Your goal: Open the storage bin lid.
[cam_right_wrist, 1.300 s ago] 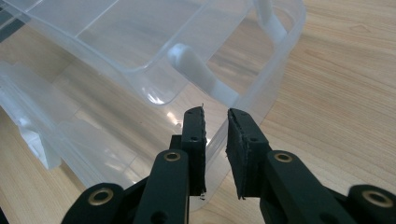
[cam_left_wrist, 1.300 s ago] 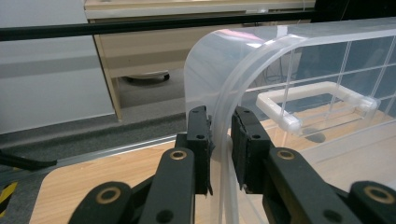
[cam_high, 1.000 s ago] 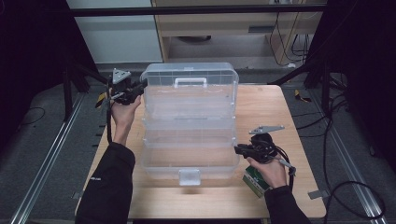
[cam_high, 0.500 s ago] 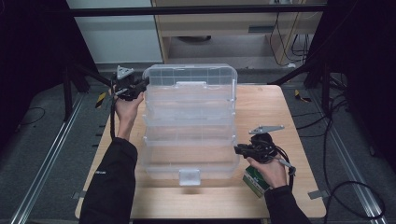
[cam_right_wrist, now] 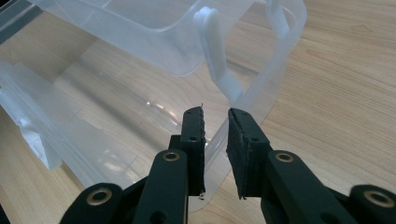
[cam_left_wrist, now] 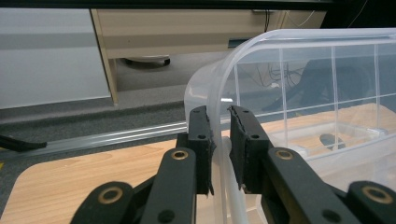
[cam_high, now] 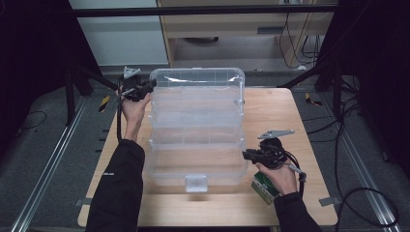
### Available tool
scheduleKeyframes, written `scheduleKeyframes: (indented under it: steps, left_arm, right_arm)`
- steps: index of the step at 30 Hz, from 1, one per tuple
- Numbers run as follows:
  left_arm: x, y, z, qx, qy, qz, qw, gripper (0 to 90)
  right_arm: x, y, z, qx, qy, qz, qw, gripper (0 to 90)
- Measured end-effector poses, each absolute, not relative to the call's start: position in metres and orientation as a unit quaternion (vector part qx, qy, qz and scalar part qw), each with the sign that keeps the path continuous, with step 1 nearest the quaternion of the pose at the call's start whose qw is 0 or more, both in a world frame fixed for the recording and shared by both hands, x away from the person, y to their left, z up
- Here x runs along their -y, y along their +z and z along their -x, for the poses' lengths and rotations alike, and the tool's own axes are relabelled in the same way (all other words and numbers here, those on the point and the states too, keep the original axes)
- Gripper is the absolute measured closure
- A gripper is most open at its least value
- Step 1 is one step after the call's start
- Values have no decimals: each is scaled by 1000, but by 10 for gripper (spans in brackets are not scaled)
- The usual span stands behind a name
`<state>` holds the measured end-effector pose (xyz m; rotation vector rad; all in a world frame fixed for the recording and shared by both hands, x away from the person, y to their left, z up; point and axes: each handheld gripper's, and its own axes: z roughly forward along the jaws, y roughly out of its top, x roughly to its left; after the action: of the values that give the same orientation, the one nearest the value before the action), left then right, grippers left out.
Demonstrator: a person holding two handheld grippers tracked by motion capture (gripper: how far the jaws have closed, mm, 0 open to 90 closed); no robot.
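While the left gripper [cam_high: 151, 87] is pinching the box [cam_high: 196, 130] lid's rim, the right gripper [cam_high: 245, 154] is pinching the box's near corner wall.

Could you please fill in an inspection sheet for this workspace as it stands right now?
Surface: wooden table, level.
Job's things: clear plastic organiser box, lid raised at the far side.
Clutter: small green-and-white carton under the right hand.
Grippers: left hand-held gripper shut on the lid's rim; right hand-held gripper shut on the box's near wall.
Cables: black cable from the left hand-held gripper.
Surroundings: wooden cabinet, floor rails.
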<state>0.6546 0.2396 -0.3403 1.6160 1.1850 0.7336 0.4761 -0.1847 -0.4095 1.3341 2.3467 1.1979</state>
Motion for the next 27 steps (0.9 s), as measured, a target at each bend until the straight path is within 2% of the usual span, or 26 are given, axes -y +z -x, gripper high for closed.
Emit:
scheduleKeyframes:
  steps: [27]
  left_arm:
    - [-238,-354,-670,-502,302,-659,471,770]
  right_arm:
    - [184,-410,-476,-791,403,-450,93,762]
